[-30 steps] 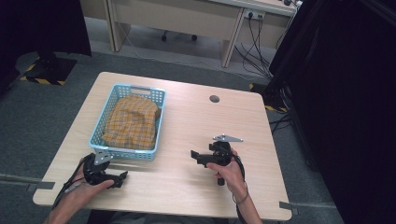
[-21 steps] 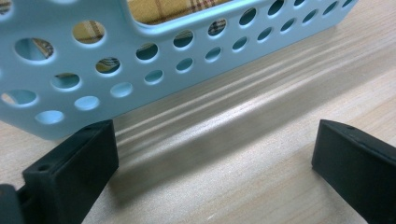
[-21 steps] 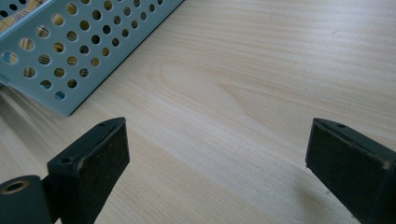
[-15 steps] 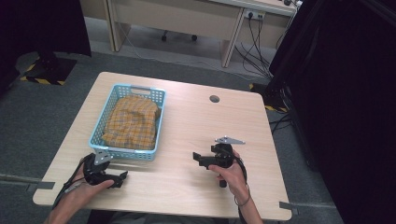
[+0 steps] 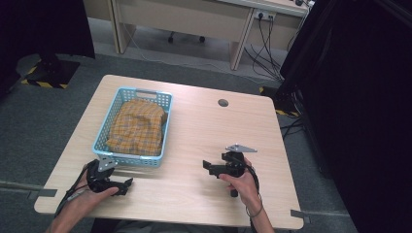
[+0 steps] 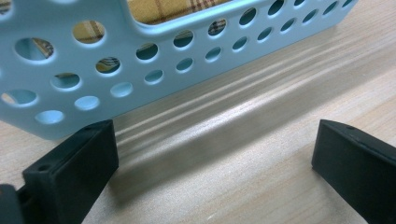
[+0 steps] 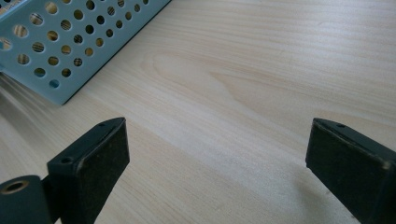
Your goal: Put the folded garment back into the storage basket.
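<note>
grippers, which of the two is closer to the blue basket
The left gripper: it sits just off the basket's near wall, while the right gripper is farther off over bare table.

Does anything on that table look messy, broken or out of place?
Nothing stands out. The checked cloth lies loosely crumpled inside the blue basket, none over the rim. The basket sits flat on the table, and both the left gripper and right gripper are open and hold nothing.

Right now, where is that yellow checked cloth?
In the high view, the yellow checked cloth lies inside the light blue perforated plastic basket on the left half of the wooden table, just beyond the left hand-held gripper.
</note>
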{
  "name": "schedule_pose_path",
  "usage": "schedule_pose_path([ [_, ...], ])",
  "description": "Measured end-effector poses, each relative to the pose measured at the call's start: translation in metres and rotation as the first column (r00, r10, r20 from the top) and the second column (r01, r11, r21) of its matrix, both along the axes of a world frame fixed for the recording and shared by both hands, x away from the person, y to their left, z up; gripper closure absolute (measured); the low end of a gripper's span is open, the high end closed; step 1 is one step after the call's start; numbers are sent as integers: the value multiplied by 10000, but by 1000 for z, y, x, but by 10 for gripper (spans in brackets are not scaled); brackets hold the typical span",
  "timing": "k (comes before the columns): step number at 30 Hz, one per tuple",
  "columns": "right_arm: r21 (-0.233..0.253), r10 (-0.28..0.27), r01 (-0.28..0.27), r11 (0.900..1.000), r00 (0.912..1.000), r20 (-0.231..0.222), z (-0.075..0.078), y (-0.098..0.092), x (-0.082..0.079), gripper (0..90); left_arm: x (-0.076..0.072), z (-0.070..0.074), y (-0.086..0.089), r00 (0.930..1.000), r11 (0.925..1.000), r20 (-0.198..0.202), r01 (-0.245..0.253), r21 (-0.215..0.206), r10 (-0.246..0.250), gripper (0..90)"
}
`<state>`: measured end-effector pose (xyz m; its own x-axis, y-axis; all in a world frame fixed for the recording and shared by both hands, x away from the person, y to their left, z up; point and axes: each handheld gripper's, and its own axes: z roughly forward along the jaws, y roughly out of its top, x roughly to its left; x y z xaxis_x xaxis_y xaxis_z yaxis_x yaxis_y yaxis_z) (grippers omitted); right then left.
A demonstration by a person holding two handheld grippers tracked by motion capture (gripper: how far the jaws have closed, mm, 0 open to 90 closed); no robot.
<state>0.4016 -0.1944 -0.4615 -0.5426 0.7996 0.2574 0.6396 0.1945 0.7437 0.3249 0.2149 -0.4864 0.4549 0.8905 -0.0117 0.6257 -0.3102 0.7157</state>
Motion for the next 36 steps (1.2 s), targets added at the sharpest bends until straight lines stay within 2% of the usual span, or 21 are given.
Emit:
schedule_pose_path([
  [36,-42,-140,140,9999,9999,-38,-4,-13,-11,68,0,0,0,10000,10000,0,-5,3,5,0],
])
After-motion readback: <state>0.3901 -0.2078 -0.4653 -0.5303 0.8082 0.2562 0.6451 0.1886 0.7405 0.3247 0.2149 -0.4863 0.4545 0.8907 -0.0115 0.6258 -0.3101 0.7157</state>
